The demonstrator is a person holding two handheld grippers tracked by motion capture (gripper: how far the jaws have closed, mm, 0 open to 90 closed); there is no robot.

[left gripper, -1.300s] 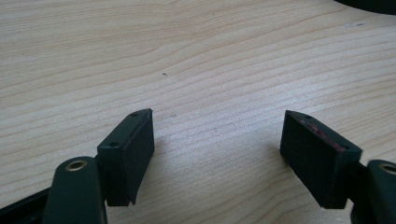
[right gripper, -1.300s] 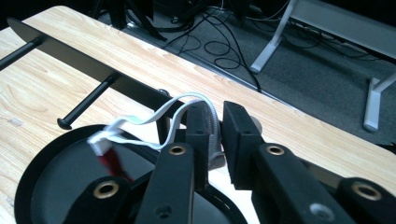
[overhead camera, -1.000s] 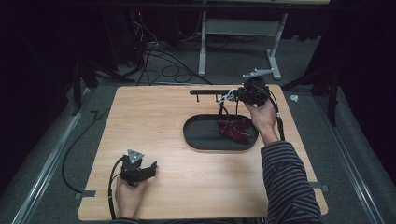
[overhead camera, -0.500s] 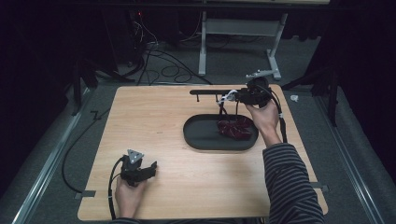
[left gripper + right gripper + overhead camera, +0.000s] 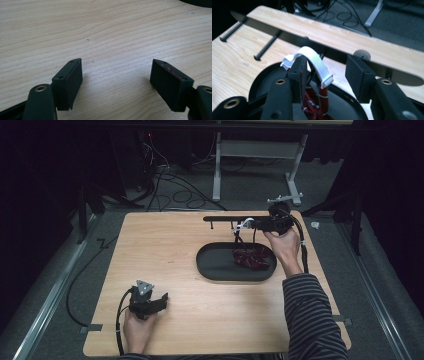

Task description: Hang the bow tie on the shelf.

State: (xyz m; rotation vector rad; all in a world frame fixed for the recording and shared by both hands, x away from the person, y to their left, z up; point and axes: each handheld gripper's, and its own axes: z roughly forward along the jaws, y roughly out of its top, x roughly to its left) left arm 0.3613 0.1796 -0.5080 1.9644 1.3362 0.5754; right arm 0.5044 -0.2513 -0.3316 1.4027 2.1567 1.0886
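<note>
A dark red bundle (image 5: 252, 257) with a white strap loop (image 5: 243, 225) lies in the black oval tray (image 5: 215, 265), its strap raised toward the black peg rack (image 5: 220, 219). My right gripper (image 5: 245, 226) is level at the rack. Its jaws have just been opening, and in the right gripper view the white strap (image 5: 317, 62) arches between them, draped against the left jaw, with the pads not pressing it. The red bundle (image 5: 312, 100) hangs below the right gripper (image 5: 327, 63). My left gripper (image 5: 160, 300) rests open at the front left, with bare wood between the jaws of the left gripper (image 5: 116, 67).
Two free black pegs (image 5: 265, 46) stick out of the rack to the left of the strap. The wooden table (image 5: 165, 245) has a metal stand (image 5: 220, 165) and floor cables (image 5: 170, 180) behind its far edge.
The right gripper's jaws have spread apart around the white strap. The right hand has shifted slightly by the rack. The left gripper has stayed still.
</note>
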